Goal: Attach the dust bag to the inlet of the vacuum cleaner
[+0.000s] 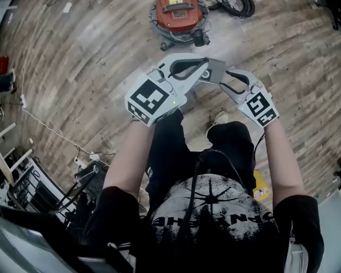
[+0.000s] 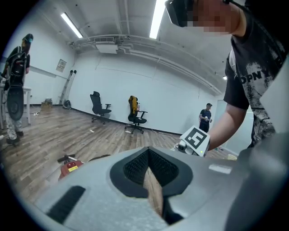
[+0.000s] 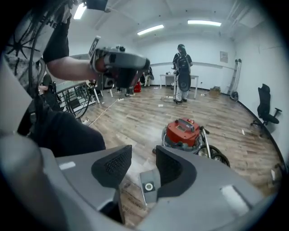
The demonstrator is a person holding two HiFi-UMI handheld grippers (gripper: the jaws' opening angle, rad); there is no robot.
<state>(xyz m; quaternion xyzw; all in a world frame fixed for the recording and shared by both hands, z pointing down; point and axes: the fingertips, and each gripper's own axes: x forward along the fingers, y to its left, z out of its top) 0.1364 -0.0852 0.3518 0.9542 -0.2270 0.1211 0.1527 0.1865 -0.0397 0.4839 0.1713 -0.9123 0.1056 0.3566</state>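
Standing on a wood-plank floor [image 1: 80,64], a person is holding a hand-held gripper in each hand out in front of the body. The grey-brown planks are running across a large, mostly bare room, with white walls [image 2: 171,90] closing it in and strip lights [image 3: 204,22] glowing on the ceiling. The red vacuum cleaner [image 1: 178,16] is sitting on the floor ahead of the person, well apart from both grippers, its black hose [image 1: 237,6] coiling beside it. A thin pale cable [image 1: 50,129] is trailing over the boards. Office chairs [image 2: 100,107] are standing near the far wall, and another person [image 3: 182,72] is standing farther off.

The left hand-held gripper [image 2: 148,153] is showing its jaws pressed together. The right hand-held gripper [image 3: 143,153] is holding its jaws apart. The dust bag [image 3: 145,182], brown paper with a grey collar, is sitting between them just beside one jaw, unpinched.
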